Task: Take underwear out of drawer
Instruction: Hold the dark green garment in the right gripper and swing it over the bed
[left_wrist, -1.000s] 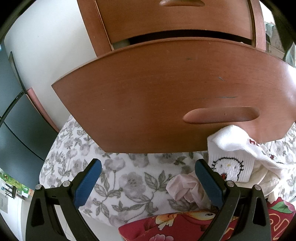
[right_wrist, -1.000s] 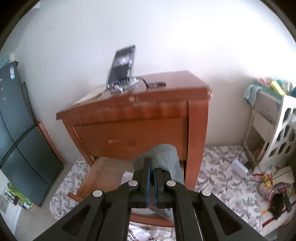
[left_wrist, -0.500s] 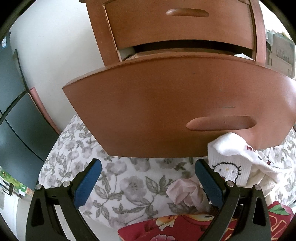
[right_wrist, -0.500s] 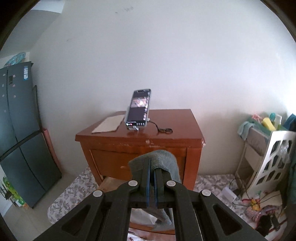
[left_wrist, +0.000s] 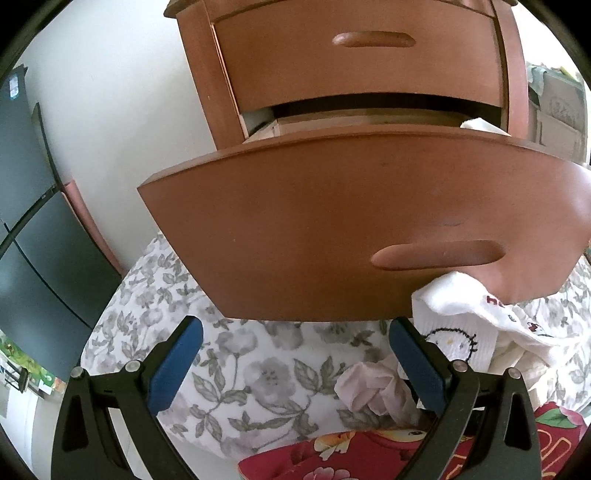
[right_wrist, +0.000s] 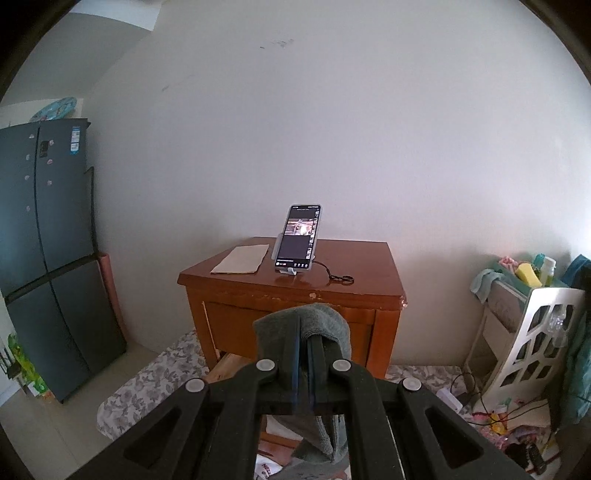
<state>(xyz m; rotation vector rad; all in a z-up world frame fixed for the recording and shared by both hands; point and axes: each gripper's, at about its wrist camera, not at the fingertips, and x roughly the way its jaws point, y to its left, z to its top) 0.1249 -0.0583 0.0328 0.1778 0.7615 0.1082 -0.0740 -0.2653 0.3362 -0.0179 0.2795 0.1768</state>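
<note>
My right gripper (right_wrist: 303, 334) is shut on a grey piece of underwear (right_wrist: 328, 325), which drapes over its tips and hangs below them, raised in front of the wooden nightstand (right_wrist: 291, 295). In the left wrist view the lower drawer (left_wrist: 332, 229) stands pulled out, its curved front filling the view; something white (left_wrist: 480, 124) peeks from inside it. My left gripper (left_wrist: 295, 354) is open and empty, low before the drawer front, above a floral cloth (left_wrist: 236, 369). White underwear with a cartoon print (left_wrist: 461, 325) and a pink garment (left_wrist: 369, 387) lie by its right finger.
A phone on a stand (right_wrist: 298, 240) and a paper (right_wrist: 242, 258) sit on the nightstand top. A dark fridge (right_wrist: 48, 251) stands left; a white rack (right_wrist: 528, 325) with clutter and cables stands right. A red flowered cloth (left_wrist: 369, 458) lies at the bottom of the left wrist view.
My right gripper has risen and drawn back from the nightstand with the grey underwear still in it. The left gripper stays open; its view has tilted up slightly.
</note>
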